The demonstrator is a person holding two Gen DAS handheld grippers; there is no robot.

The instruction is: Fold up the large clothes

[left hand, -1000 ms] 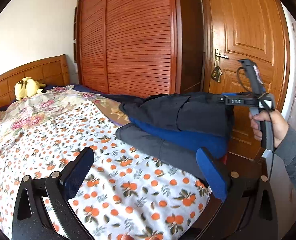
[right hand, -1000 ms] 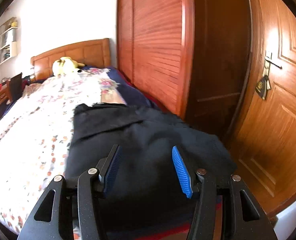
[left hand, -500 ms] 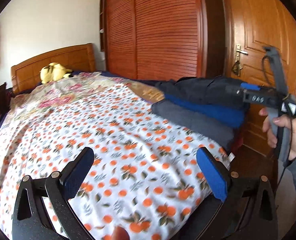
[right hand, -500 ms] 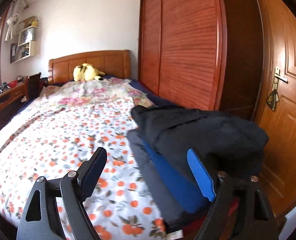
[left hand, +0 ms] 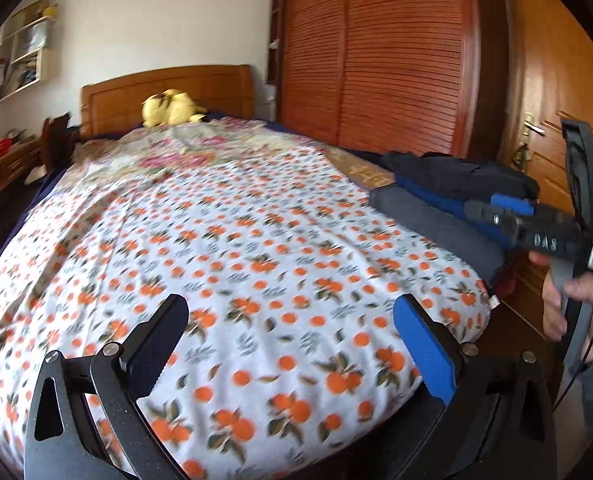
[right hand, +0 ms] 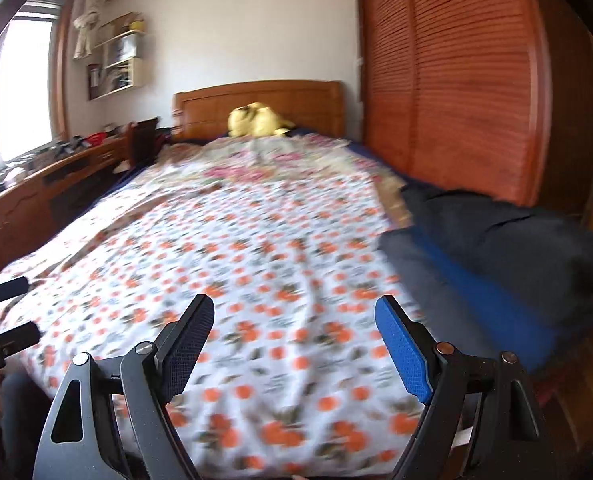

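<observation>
Both the left gripper [left hand: 292,356] and right gripper [right hand: 296,354] stood wide apart and empty over the floral bedspread [left hand: 256,248], while the folded dark clothes [right hand: 496,264] sat at the bed's corner (overhanging, likely to slide off if nudged)

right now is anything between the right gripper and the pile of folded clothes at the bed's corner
Nothing visible. The right gripper is open and empty above the orange-print bedspread; the stack of folded clothes lies to its right, with only flat bedspread between them.
</observation>
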